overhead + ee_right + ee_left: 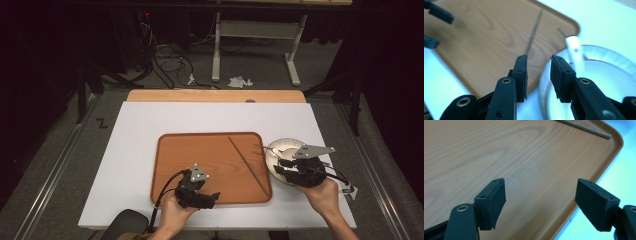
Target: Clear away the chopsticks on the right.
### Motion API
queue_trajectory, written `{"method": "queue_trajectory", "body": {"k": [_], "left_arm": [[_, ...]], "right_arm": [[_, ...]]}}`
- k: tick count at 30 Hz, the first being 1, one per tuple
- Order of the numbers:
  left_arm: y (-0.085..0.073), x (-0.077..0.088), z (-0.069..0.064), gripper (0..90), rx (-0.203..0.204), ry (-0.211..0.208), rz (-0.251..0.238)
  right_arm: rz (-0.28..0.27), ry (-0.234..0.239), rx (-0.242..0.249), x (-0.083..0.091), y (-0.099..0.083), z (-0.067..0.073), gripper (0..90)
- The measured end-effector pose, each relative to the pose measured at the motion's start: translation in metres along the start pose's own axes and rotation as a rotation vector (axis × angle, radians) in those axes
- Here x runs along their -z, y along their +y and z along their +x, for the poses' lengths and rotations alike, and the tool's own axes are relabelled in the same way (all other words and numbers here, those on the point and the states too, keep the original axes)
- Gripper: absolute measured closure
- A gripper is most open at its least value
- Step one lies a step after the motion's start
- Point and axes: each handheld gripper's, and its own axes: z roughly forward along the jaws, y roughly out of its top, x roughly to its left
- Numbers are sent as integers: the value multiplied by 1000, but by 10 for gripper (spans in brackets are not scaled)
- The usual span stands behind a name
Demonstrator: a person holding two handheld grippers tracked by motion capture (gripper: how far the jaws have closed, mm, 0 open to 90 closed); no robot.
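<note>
We find no legible writing or brand on anything. Left hand-held gripper (541, 205) hovers over the near edge of the wooden tray (172, 165), jaws spread wide, empty. Right hand-held gripper (538, 75) sits over the white plate's (280, 146) rim beside the tray, jaws narrowly parted, grasping nothing. A chopstick (249, 165) lies diagonally in the tray on the white bench (140, 125)

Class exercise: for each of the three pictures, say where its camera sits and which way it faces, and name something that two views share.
High view: above the person's side, facing forward and down on the table; forearms, left gripper and right gripper show.
Left gripper view: rides the left gripper, looks along its open jaws over the wooden tray.
Right gripper view: rides the right gripper, over the white bowl rim.
Shared: tray and chopstick.
</note>
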Motion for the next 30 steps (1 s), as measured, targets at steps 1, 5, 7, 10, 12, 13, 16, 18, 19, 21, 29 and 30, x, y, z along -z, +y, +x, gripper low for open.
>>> {"method": "queue_trajectory", "body": {"k": [1, 5, 7, 10, 12, 13, 16, 18, 19, 21, 29, 30], "left_arm": [[0, 0, 0, 249, 1, 2, -2], [0, 0, 0, 248, 0, 1, 0], [0, -1, 0, 249, 8, 0, -4], [0, 0, 0, 248, 2, 1, -2], [0, 0, 0, 249, 2, 2, -2], [0, 0, 0, 248, 2, 2, -2], [0, -1, 0, 248, 8, 0, -2], [0, -1, 0, 248, 8, 0, -3], [0, -1, 0, 248, 8, 0, -3], [0, -1, 0, 248, 7, 1, -3], [0, -2, 0, 249, 6, -1, 3], [0, -2, 0, 249, 6, 0, 4]], "right_arm": [[-13, -14, 1, 5, 2, -7, 677], [-15, -42, -11, 13, 4, -17, 678], [-21, -70, -7, 19, 5, -28, 680], [-20, -97, -19, 25, 6, -39, 685], [-25, -107, -25, 27, 6, -43, 687], [-26, -116, -25, 28, 6, -48, 691], [-18, -132, -46, 32, 4, -64, 701], [-9, -144, -59, 31, 2, -72, 706], [-4, -153, -76, 31, 0, -75, 708], [-2, -159, -83, 30, -1, -80, 710], [73, -182, -142, 18, -23, -107, 723], [76, -182, -150, 17, -26, -109, 724]]}}
